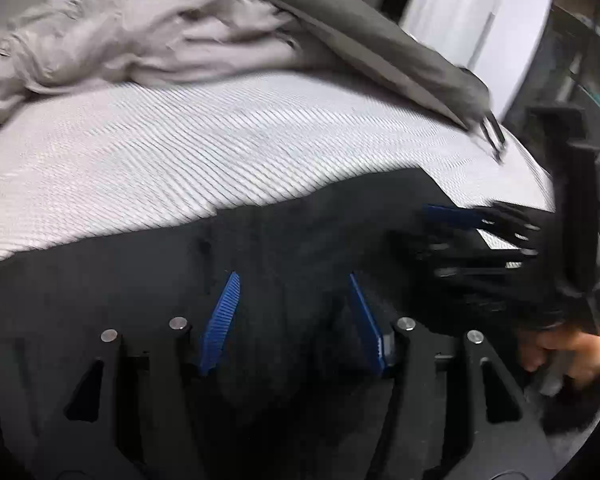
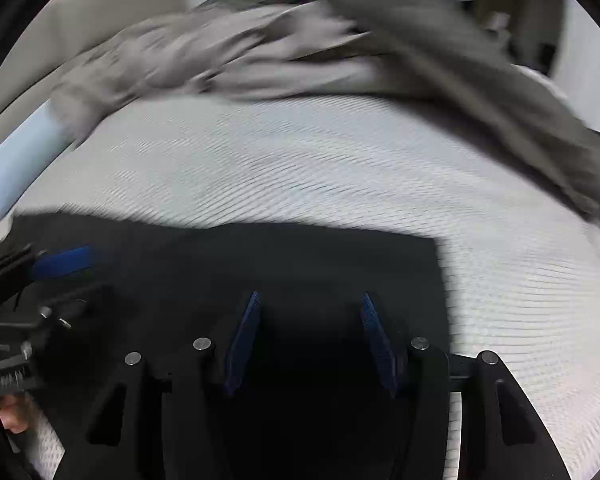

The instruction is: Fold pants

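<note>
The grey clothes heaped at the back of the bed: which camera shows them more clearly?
The left wrist view: the grey clothes show sharp folds, with a darker garment draped across. In the right wrist view the same pile is smeared by motion blur.

left gripper (image 1: 294, 312) jaws parted, right gripper (image 2: 310, 336) jaws parted, both angled downward, side by side

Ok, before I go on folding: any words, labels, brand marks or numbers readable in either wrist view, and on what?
None can be read in either view.
Black pants: no tag or print shows.
Grey clothes at the back: plain and motion-blurred.
White ribbed cover: only its weave pattern.
Left gripper and right gripper: blue fingers, no markings.
</note>
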`<state>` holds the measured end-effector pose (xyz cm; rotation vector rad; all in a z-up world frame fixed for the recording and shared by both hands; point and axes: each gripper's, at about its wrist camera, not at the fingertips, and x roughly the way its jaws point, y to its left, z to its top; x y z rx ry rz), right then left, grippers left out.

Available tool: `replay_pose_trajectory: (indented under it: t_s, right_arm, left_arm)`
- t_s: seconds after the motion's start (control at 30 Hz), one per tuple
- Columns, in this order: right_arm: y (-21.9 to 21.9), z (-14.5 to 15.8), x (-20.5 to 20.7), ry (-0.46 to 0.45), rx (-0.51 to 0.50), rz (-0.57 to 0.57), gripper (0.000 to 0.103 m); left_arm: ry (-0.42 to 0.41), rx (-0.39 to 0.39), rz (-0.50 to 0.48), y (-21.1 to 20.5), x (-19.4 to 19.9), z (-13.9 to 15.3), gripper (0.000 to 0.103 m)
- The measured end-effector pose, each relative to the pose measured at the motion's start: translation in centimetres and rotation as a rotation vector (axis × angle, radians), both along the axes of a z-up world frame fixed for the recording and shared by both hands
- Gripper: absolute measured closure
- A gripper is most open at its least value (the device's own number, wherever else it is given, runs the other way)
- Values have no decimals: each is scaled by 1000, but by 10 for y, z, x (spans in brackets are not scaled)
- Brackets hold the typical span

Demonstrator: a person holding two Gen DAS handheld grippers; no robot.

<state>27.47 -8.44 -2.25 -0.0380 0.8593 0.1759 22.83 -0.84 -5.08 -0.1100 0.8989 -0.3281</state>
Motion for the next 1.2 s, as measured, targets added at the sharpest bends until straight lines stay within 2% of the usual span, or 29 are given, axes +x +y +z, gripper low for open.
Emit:
replay_pose_trajectory:
  t_s: [0.07,0.13,0.2,0.23,0.27,0.3,0.37,0.43,0.47,0.53,0.57,0.63,0.7,0.77,0.83,0.9,1.0,1.07,1.13,1.17,1.2]
  right_arm:
    - [3,-18,8,50,-60,-21,50]
    - [-17,-25,3,55,-88,-82,50]
    - [-33,-22,-2,40,-175,-160,50]
    - [-42,-22,-3,32,-229,-211,50]
    - [-56,-23,-7,30,-222,-258,50]
    - [-60,-22,-14,32,-162,-262,50]
    - [-55,-11,-30,13,-79,-226,51]
    - [-32,0,-40,-39,-34,-105,51]
    - [-20,0,-40,-25,-1,-49,51]
    - [-6,-11,-34,19,61,24,51]
    - [-1,-19,-31,43,60,43,51]
    - [9,-29,-30,57,-38,52,51]
    - [-8,-30,-39,46,-100,25,52]
    - [-44,-32,-43,41,-144,-57,51]
    - [-74,-35,-49,33,-145,-125,51]
    - [-96,-28,-59,34,-54,-149,52]
    - [-83,-6,-77,-30,37,-70,52]
    - [-53,-5,-88,-40,56,26,51]
    - [-24,-17,-87,5,41,126,51]
    - [-13,-27,-87,34,-3,150,51]
    - [-12,-33,-85,51,-36,152,51]
  left_arm:
    - [14,85,7,-6,0,-16,49]
    - [-8,98,19,-2,-9,-17,48]
    - [0,135,99,12,-19,-16,35]
    - [3,119,126,17,-24,-16,35]
    - [6,102,154,22,-29,-13,41]
    - [2,113,168,24,-34,-10,46]
    - [-55,142,154,15,-46,1,45]
    - [-99,132,102,0,-57,8,45]
    - [-107,114,61,-8,-61,8,45]
    - [-76,136,-28,-26,-59,-4,45]
    - [-56,161,-45,-30,-57,-14,45]
    - [-43,143,-56,-25,-55,-19,45]
    - [-47,140,-59,-18,-62,-15,46]
    - [-54,197,-12,-7,-69,-15,46]
    - [-38,205,32,5,-75,-15,47]
    - [-67,180,58,9,-82,-2,51]
    - [-130,113,9,-1,-93,14,51]
    - [-92,100,-75,-23,-93,6,51]
    - [-18,153,-133,-39,-89,-16,51]
    - [-14,196,-135,-40,-90,-24,51]
    - [-19,199,-146,-38,-92,-24,51]
